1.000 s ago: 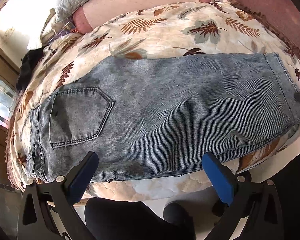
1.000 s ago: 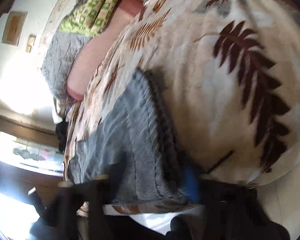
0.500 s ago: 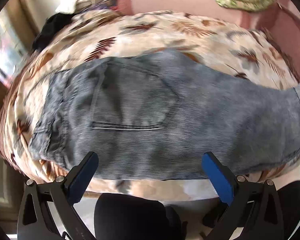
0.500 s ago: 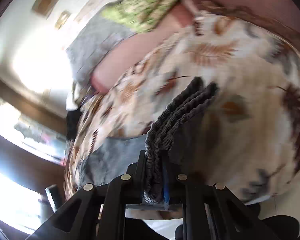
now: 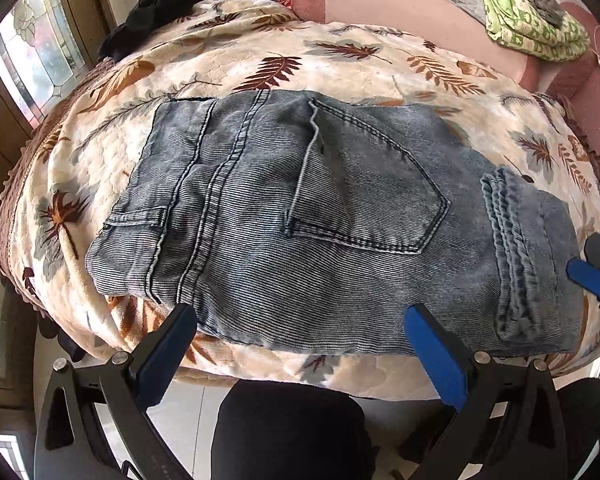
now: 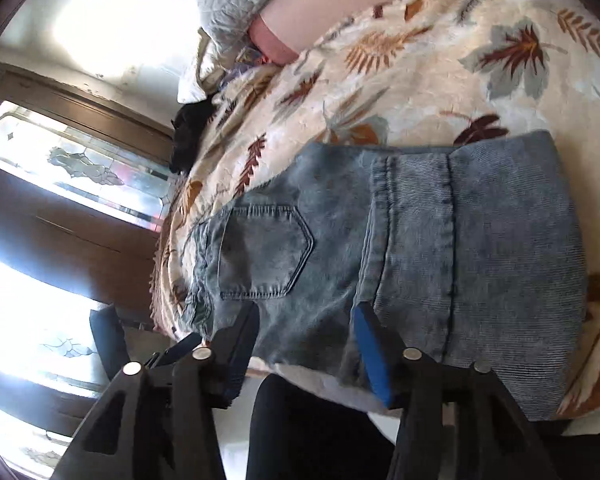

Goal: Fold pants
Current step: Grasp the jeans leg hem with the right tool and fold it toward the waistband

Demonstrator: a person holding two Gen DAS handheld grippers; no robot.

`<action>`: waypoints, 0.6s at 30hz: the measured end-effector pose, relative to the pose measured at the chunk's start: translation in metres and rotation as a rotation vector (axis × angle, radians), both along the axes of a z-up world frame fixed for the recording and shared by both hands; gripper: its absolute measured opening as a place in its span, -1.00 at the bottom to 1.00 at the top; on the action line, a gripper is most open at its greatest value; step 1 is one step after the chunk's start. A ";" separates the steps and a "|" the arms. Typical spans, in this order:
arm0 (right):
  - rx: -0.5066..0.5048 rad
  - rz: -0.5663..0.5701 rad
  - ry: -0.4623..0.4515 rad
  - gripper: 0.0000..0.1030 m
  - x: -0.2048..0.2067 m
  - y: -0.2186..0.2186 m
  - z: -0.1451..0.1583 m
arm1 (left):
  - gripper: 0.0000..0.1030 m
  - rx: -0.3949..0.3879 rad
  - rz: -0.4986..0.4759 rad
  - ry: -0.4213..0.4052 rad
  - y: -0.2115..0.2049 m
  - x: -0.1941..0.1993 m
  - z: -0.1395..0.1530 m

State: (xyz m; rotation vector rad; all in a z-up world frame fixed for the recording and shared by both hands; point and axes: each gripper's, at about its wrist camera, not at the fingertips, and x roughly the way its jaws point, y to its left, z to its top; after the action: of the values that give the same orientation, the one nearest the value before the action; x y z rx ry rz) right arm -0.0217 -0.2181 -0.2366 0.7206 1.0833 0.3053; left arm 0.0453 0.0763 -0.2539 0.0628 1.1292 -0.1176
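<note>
Because the pants [image 5: 320, 216] now lie folded on the leaf-print bedspread [image 5: 340, 56], w/ the leg cuffs [image 5: 508, 240] laid back over the seat, the main risk is that the fold comes undone or goes crooked on the next move. Position: pants sit along the near edge of the bed, waistband toward the left side by the window [image 5: 40, 52], back pocket [image 5: 364, 184] face up, fold edge toward the right side. Left gripper [image 5: 300, 356]: released, jaws spread wide, hovering just off the near edge, touching no cloth. Right gripper [image 6: 304, 344]: also spread apart, holding nothing, its blue pad just at the near hem by the cuffs. Failure modes, judged: (1) cuff layer is loose and only resting, so a pinch that catches just the top layer would drag it off and open the fold; (2) denim hangs close to the bed's near edge, so a pull toward the person could slide the stack off; (3) soft quilted surface may bunch under the cloth, skewing any further fold; (4) a grab too near one corner would twist the stack rather than lift it evenly. Black garment [image 5: 148, 12] at the far-left corner and green cloth [image 5: 528, 20] at the far right lie well apart, no interference expected.
</note>
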 end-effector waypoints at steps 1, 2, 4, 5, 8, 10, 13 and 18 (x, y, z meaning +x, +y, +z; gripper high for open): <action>-0.013 -0.008 -0.006 0.05 -0.003 -0.003 0.001 | 1.00 -0.004 -0.007 -0.001 -0.003 0.000 0.000; -0.035 -0.025 -0.008 0.05 -0.006 -0.010 0.002 | 1.00 -0.010 -0.022 -0.002 -0.009 -0.001 0.001; -0.074 -0.075 -0.009 0.05 -0.008 -0.024 0.001 | 1.00 -0.016 -0.066 -0.012 -0.026 -0.005 0.004; -0.087 -0.104 -0.012 0.05 -0.014 -0.033 -0.001 | 1.00 -0.018 -0.090 -0.019 -0.035 -0.007 0.006; -0.097 -0.171 -0.003 0.05 -0.027 -0.056 -0.013 | 1.00 -0.017 -0.186 -0.052 -0.071 -0.016 0.012; -0.101 -0.188 0.040 -0.06 -0.036 -0.066 -0.030 | 1.00 0.012 -0.245 -0.076 -0.095 -0.021 0.010; -0.101 -0.196 0.090 -0.32 -0.043 -0.075 -0.054 | 1.00 0.124 -0.311 -0.093 -0.126 -0.022 -0.011; -0.096 -0.191 0.028 -0.32 -0.031 -0.090 -0.028 | 1.00 0.146 -0.249 -0.035 -0.119 -0.005 -0.028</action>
State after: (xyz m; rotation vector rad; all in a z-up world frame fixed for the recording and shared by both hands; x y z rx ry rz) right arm -0.0523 -0.3078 -0.2646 0.7377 1.0395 0.0791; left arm 0.0400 -0.0430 -0.2820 0.3350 1.0909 -0.2551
